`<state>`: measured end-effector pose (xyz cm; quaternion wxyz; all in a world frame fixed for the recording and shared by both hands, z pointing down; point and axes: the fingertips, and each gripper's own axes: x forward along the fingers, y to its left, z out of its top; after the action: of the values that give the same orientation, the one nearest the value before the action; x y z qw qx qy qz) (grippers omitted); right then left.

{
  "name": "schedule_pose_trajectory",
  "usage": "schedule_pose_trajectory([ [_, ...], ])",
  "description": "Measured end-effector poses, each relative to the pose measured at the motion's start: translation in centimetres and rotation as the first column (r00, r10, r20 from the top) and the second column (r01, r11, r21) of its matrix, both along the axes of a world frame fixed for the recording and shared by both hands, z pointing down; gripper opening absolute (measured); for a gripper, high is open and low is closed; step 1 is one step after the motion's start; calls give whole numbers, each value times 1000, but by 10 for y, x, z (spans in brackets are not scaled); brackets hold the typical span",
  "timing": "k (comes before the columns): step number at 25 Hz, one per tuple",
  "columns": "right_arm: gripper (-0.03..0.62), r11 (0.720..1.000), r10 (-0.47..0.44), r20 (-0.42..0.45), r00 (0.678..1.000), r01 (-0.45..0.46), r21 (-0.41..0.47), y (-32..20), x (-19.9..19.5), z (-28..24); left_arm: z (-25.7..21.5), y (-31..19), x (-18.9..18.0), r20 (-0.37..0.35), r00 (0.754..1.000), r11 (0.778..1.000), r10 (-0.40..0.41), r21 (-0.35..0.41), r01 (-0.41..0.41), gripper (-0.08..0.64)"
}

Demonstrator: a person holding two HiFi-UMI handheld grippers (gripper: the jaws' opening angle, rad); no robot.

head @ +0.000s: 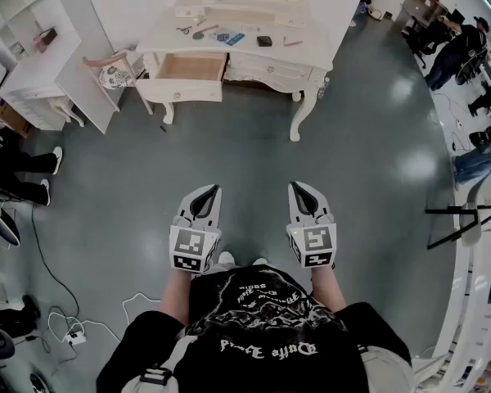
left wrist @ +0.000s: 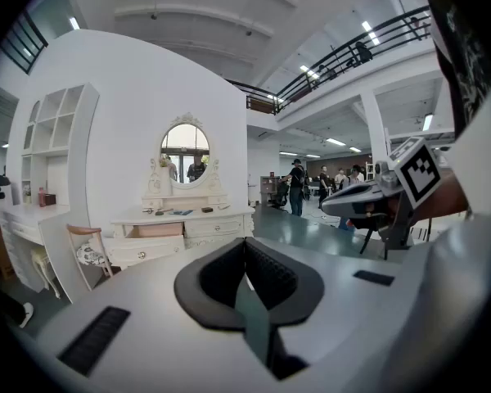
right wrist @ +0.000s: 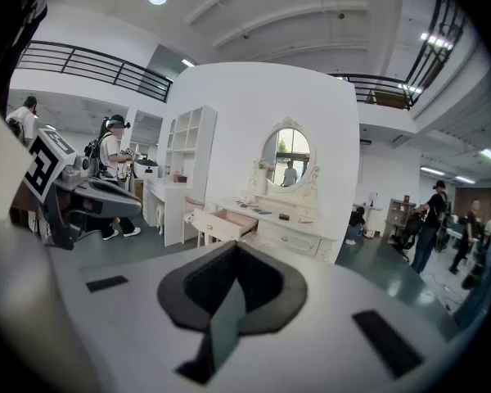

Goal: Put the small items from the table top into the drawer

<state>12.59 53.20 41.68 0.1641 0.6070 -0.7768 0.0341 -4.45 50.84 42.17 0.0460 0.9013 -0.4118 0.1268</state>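
A white dressing table [head: 311, 47] stands far ahead across the floor, its left drawer [head: 192, 66] pulled open. Small items lie on its top: scissors [head: 185, 29], a blue item [head: 235, 38], a black item [head: 264, 41] and a thin pink one [head: 292, 43]. My left gripper [head: 212, 189] and right gripper [head: 299, 186] are held side by side close to my body, well short of the table. Both are shut with nothing between the jaws. The left gripper view shows its jaws [left wrist: 245, 242] meeting, with the table [left wrist: 188, 218] small beyond. The right gripper view shows the same [right wrist: 233, 246], with the open drawer [right wrist: 225, 219].
A chair [head: 114, 70] stands left of the open drawer, beside a white desk and shelving [head: 41, 80]. A seated person's legs [head: 24, 170] and floor cables [head: 74, 330] are at left. People [head: 458, 47] and a black stand [head: 462, 219] are at right.
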Motion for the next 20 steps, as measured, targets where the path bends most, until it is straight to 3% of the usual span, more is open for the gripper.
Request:
schedule_pose_trajectory([
  [12, 11, 996, 85, -28, 996, -84, 34, -18, -12, 4, 1, -30, -14, 19, 996, 995, 86, 46, -87, 15],
  [20, 12, 997, 75, -19, 997, -75, 20, -24, -25, 10, 6, -44, -24, -22, 997, 997, 71, 24, -70, 15],
])
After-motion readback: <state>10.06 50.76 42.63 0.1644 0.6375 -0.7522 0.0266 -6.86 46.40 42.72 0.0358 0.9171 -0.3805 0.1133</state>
